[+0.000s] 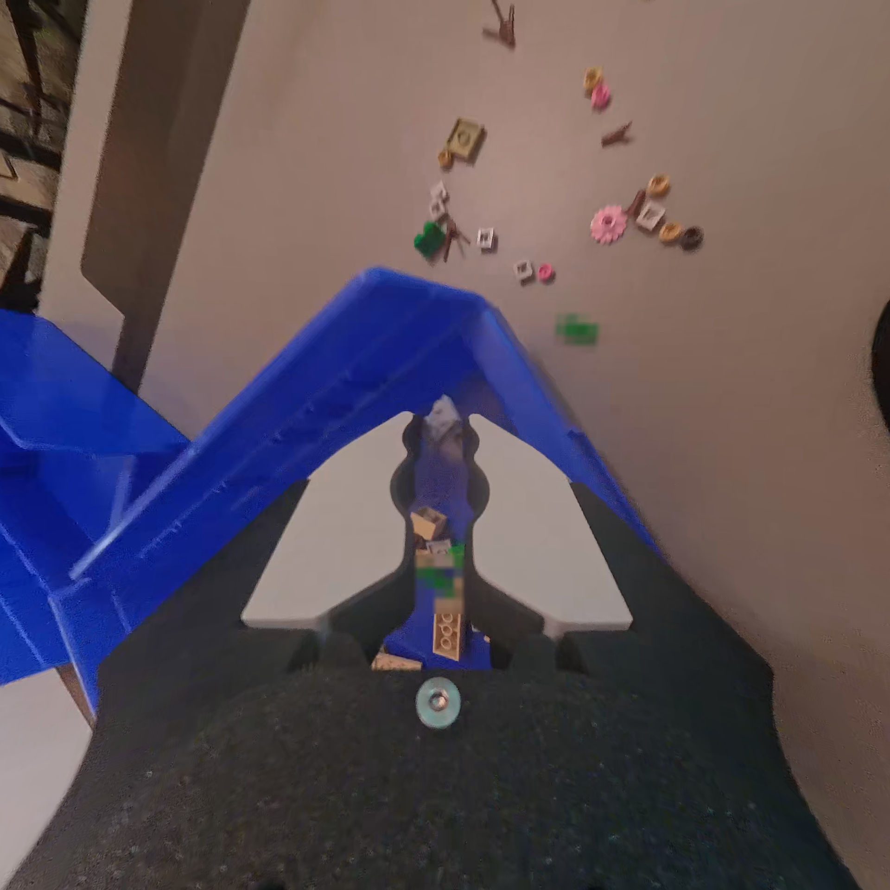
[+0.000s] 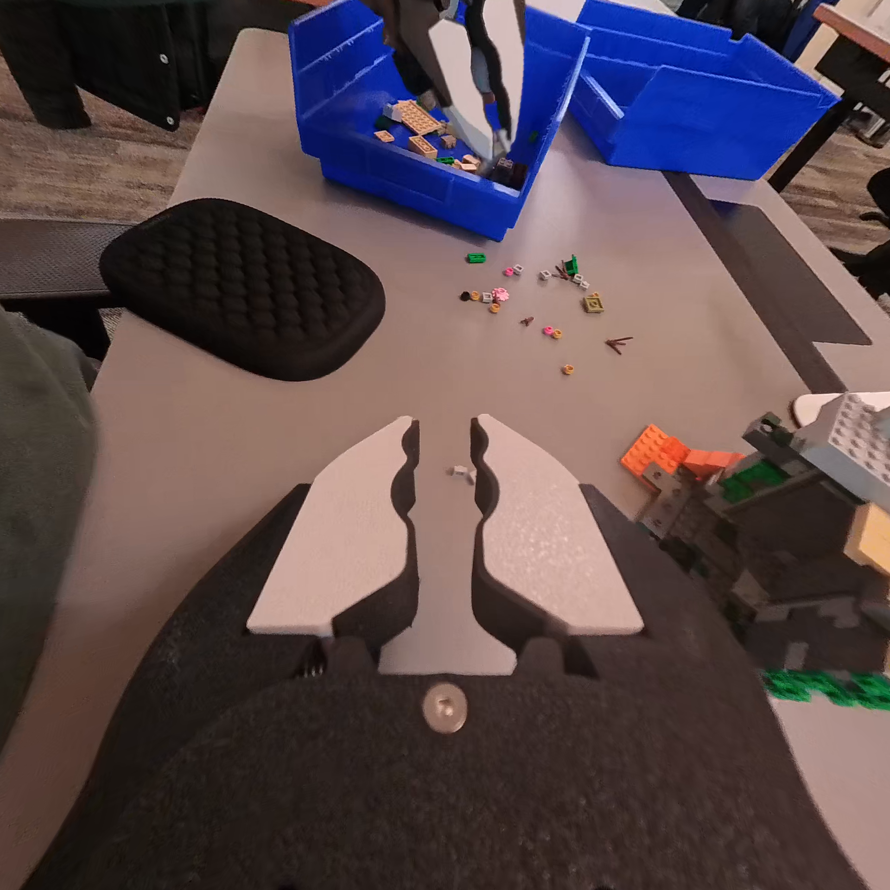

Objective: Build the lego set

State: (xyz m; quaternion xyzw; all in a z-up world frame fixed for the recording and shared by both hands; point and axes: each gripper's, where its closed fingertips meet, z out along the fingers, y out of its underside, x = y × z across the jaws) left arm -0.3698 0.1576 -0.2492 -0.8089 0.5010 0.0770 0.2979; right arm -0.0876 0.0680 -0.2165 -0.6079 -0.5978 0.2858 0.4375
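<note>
Grey brick (image 1: 442,418) pinched in left tongs (image 1: 440,424) inside blue bin (image 1: 337,385); right tongs (image 2: 444,424) spread.

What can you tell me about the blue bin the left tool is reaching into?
The blue bin is an open-topped plastic storage bin with ribbed walls, sitting on the grey table beside a second blue bin. Its floor holds loose toy bricks, mostly tan ones, with a few green and dark pieces. The left tool reaches down into its near right corner. A scatter of tiny pieces lies on the table just in front of it.
</note>
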